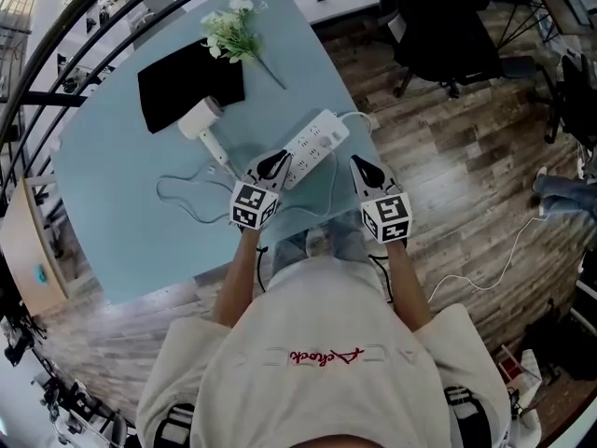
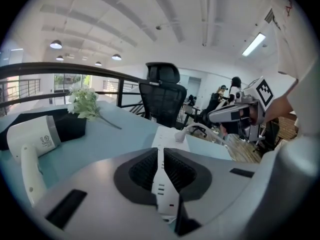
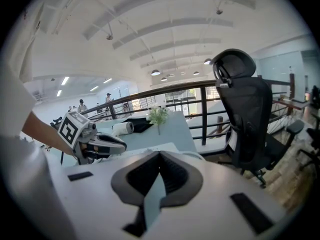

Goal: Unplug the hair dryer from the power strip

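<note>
Shirt [image 1: 317,362], beige, nearest, filling the bottom of the head view; both forearms reaching out over the near edge of a pale blue table [image 1: 112,185].

Left gripper [image 1: 275,164]: pressed together, nothing pinched. Only a thin slit between the pads in its own view, with the white power strip [image 1: 315,140] showing through it. Tip poised over the near end of that strip; touching or not, cannot tell. Marker cube [image 1: 254,203] at its back.

Right gripper [image 1: 366,169]: pressed together too, empty, pale tabletop showing through the slit. Just right of the strip at the table's right edge, apart from it.

Strip lying diagonally on the table, starting between the two tips and running away up-right. White plug [image 2: 181,134] seated toward its far end, cable curling off to the right.

Hair dryer [image 1: 201,119], white, on its side left of the strip and beyond the left gripper, head at the near edge of a black cloth [image 1: 187,87]. Thin white cord [image 1: 177,194] looped on the table left of the left gripper; socket end not traceable.

Farther: sprig of white flowers [image 1: 231,28] by the cloth's far corner. Beyond the table, black railing [image 3: 150,94] and a black office chair [image 1: 438,26] on wood plank floor [image 1: 448,157].
</note>
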